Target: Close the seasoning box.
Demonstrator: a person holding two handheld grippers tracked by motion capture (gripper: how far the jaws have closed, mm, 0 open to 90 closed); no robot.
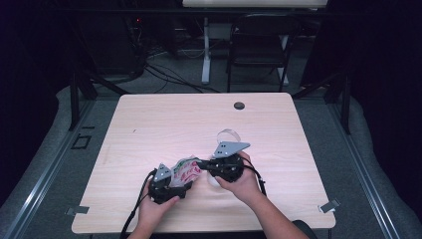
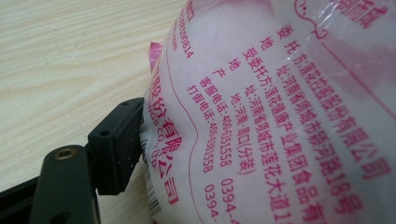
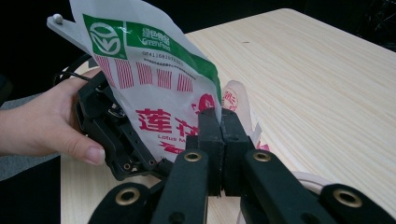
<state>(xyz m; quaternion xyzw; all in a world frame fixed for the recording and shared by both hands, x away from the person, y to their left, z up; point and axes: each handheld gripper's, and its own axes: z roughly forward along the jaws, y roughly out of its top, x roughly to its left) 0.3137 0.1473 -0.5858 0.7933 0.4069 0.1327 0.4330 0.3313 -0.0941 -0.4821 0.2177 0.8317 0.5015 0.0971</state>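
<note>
Gripping a plastic food bag [image 1: 185, 169] from both sides, a person works two hand-held tools near the front of a pale wooden bench [image 1: 164, 119]. The left tool [image 1: 166, 185] has its jaws spread wide around the bag's bulging body; one black pad [image 2: 116, 144] lies against the printed film, the other is hidden. The bag stands tilted between the tools, white with red lettering and a green label. The right tool [image 3: 219, 140] is clenched on the bag's thin edge. Beyond it lies a roll of tape [image 1: 228, 135]; a dark round hole [image 1: 239, 105] sits near the far edge.
</note>
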